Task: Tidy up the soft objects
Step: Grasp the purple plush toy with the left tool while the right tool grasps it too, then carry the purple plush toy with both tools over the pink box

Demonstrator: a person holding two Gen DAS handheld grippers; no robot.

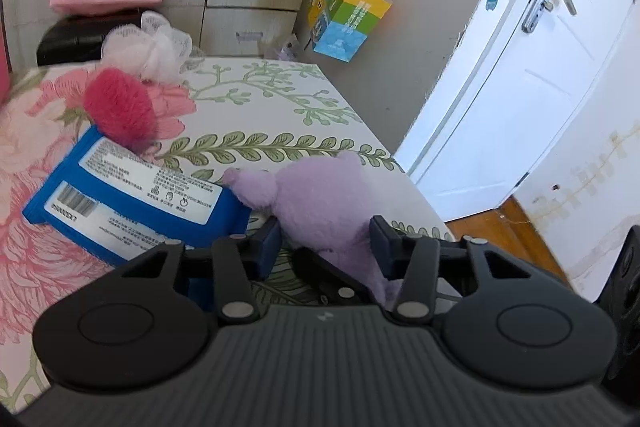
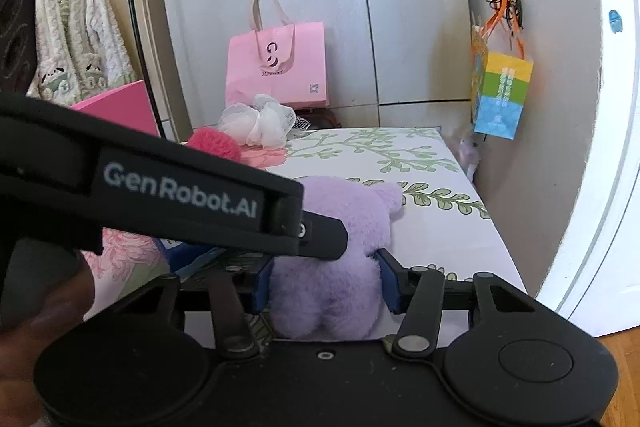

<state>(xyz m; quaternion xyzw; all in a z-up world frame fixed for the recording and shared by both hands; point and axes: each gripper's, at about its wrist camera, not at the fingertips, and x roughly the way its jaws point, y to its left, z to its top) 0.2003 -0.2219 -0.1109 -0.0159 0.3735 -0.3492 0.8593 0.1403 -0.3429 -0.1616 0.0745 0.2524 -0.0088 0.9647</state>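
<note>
the purple plush toy (image 2: 332, 259), low in the centre of the frame, is pinched between the right gripper (image 2: 324, 281) pads, and also sits between the left gripper (image 1: 326, 245) fingers, apparently gripped. the red pompom (image 1: 120, 109), white mesh puff (image 1: 154, 45) and blue wipes pack (image 1: 132, 201) lie loose at the upper left, so little sorting seems done.

Lower centre: left hand-held gripper (image 1: 326, 235) clamped on purple plush toy (image 1: 320, 199); blue packet (image 1: 132, 203) at left, on bed (image 1: 260, 107).
</note>
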